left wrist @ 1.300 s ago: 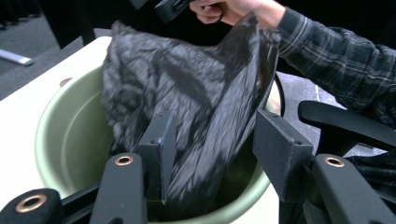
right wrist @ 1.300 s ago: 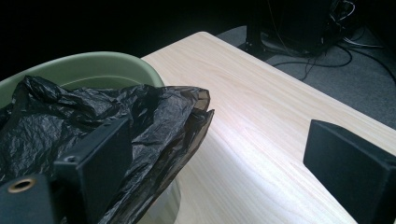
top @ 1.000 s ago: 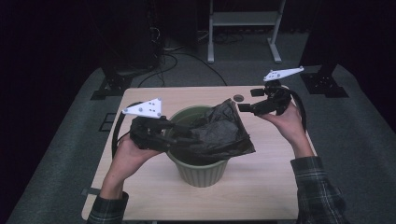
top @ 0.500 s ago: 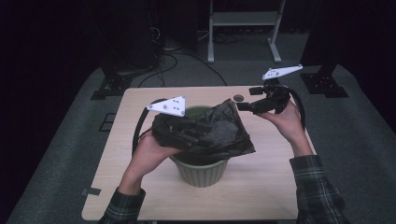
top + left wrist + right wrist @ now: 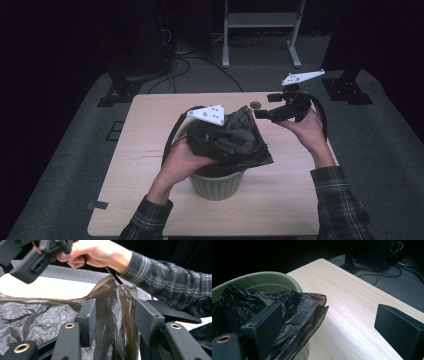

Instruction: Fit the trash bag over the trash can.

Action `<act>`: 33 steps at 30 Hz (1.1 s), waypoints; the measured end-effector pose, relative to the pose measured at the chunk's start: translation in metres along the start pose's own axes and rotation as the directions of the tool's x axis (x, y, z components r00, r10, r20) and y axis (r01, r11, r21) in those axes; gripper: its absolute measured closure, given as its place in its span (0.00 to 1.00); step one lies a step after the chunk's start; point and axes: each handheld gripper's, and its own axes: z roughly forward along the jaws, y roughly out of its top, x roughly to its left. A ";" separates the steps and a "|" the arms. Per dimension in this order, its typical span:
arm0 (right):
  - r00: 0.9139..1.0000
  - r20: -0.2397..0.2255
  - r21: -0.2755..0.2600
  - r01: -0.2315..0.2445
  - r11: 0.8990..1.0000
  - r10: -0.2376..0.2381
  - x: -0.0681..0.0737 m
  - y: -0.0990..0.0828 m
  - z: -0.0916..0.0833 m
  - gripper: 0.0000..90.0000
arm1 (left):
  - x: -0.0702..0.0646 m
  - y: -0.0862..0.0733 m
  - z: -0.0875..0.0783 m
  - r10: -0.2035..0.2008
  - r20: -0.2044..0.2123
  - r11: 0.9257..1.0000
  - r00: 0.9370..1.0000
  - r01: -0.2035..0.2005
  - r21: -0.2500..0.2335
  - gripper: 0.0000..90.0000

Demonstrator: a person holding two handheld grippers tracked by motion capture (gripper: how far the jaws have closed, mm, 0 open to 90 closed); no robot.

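Moved: my left hand-held gripper (image 5: 220,137) slid toward 3 o'clock, over the green bin (image 5: 216,184).
Bag: black bag (image 5: 247,142) draped on bin rim, surface (image 5: 145,150) centre.
Handling: light, limp, slippery; pinch bunched edge.
Left: jaws half apart, film between.
Right: right hand-held gripper (image 5: 265,113) jaws apart, empty, 1 o'clock.

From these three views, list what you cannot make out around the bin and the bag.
- Inside of the green bin: high view, covered by the black bag.
- Left hand-held gripper pads: left gripper view, whether they press the bag is unclear.
- Small dark round thing on the table: high view, too small to identify.
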 end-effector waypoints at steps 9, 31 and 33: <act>1.000 0.002 -0.005 -0.003 1.000 0.003 -0.001 -0.002 -0.001 0.07 | 0.000 -0.004 0.018 0.005 -0.025 0.995 1.000 -0.002 0.097 0.67; 1.000 -0.002 -0.013 -0.011 1.000 0.011 0.000 -0.011 -0.010 0.07 | 0.021 -0.028 -0.041 -0.105 -0.188 0.994 0.977 0.101 -0.029 1.00; 1.000 -0.002 -0.016 -0.012 1.000 0.012 0.001 -0.011 -0.012 0.07 | 0.024 -0.032 -0.048 -0.117 -0.211 0.993 0.971 0.111 -0.037 1.00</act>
